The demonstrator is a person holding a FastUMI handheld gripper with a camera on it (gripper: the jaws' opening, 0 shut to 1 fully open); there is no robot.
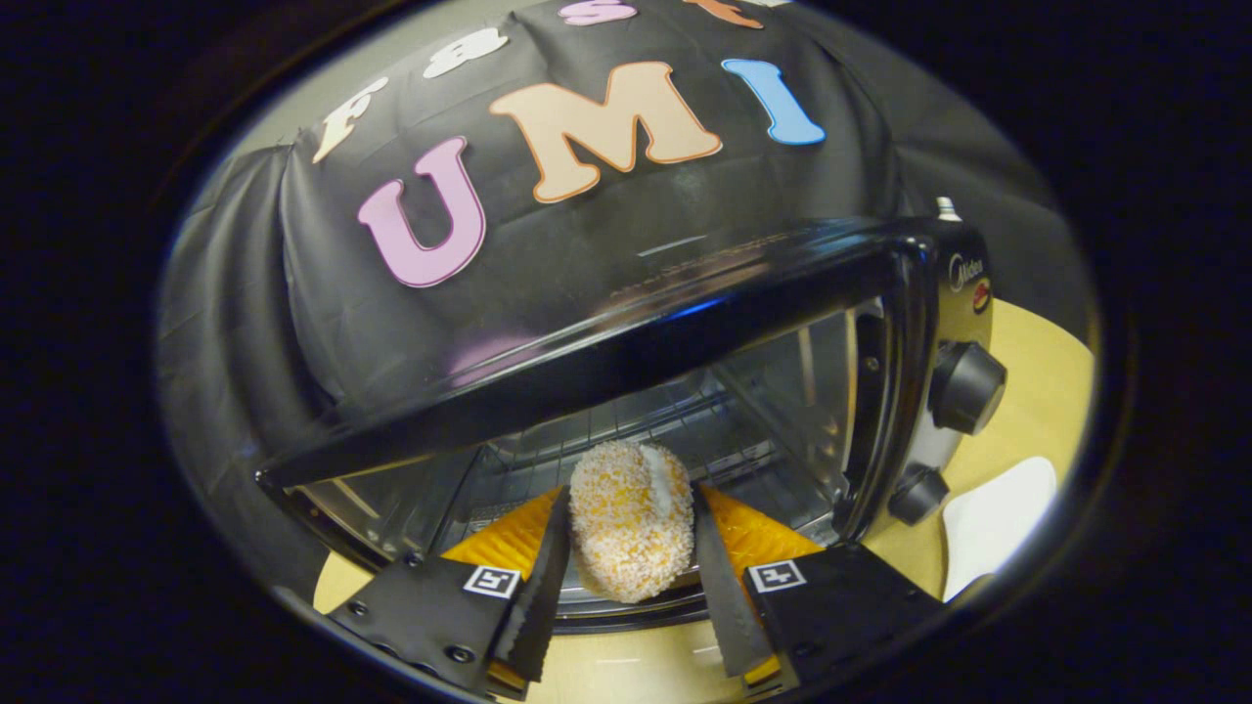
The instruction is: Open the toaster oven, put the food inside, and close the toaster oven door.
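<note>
A: Where was the breaded croquette (631,533)?
B: Pinched in the tool (626,567), at the toaster oven (880,323) mouth.
A: Risk?
B: It could crumble if squeezed, or roll off the wire rack (626,416).

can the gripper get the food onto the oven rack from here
Probably yes: the gripper has its fingers shut on the breaded food, the toaster oven is open, and the wire rack just beyond looks unobstructed.
</note>
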